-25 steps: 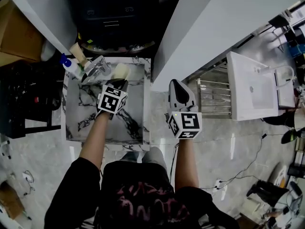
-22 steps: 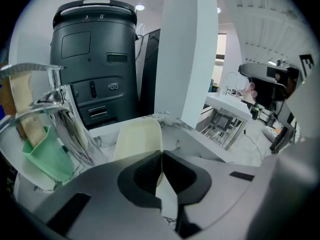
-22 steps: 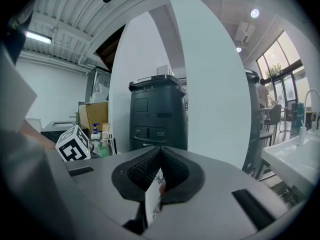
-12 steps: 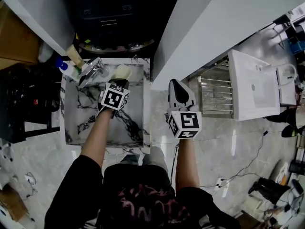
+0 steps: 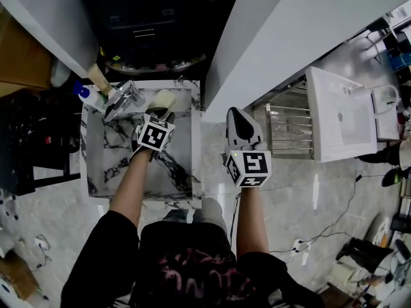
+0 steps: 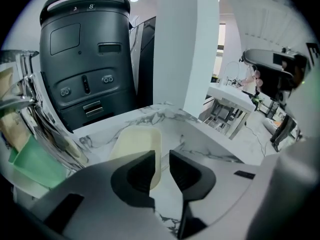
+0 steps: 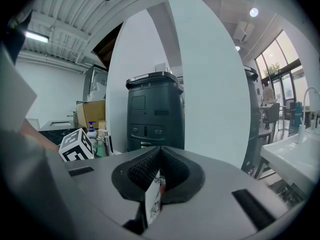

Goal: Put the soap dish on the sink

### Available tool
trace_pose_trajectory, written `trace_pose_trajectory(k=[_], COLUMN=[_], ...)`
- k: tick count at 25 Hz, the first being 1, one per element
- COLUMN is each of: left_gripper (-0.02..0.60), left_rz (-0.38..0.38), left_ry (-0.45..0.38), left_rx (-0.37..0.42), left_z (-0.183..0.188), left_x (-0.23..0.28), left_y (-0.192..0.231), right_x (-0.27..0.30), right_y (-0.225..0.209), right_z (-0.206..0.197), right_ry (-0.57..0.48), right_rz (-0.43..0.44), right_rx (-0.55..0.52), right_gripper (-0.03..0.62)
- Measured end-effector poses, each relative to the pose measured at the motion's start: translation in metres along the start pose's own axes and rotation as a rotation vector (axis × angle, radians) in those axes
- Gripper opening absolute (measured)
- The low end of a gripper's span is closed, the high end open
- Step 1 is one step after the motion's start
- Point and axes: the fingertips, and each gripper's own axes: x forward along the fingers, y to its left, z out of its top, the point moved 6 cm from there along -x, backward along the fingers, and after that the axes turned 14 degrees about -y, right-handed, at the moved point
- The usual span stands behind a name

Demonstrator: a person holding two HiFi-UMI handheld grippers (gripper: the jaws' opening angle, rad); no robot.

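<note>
Head view: soap dish (image 5: 162,99), cream, resting on marble at back edge of sink (image 5: 96,172), just beside faucet (image 5: 125,97). Left gripper (image 5: 162,113) at dish's near end. Right gripper (image 5: 236,115) well apart, over floor.

Left gripper view: jaws narrowly parted, dish's right wall in gap, marble showing beside it; no firm hold evident. Risk: angled pull-back could snag wall, drag or tip dish.

Right gripper view: jaws pressed together, white printed slip (image 7: 151,204) at seam; idle. Risk: none apparent.
</note>
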Motion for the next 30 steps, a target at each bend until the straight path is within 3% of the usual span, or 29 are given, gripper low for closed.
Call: trace_pose_trajectory(k=[3,9,16,30], left_gripper=[0.106,0.101,0.039,0.017], left_rz=[0.016,0.047,0.098,0.189], left_ry=[-0.012,-0.112,-0.290,-0.495], left_rx=[-0.003,-0.043,-0.008,-0.009], left_z=[0.003,0.023,0.053,0.104], left_x=[-0.006,-0.030,-0.077,-0.171], left_y=[0.001,-0.002,-0.015,-0.045], right_x=[-0.001,-0.011,-0.028,-0.065], right_y=[0.001,0.006,0.012,0.032], right_z=[0.001,0.010,0.021,0.058], right_ry=[-0.002,-0.017,-0.038,-0.099], right_rz=[0.005,0.007,0.010,0.036], right_rx=[-0.001,0.014,0.006,-0.011], right_gripper=[0.012,0.012,0.012,0.012])
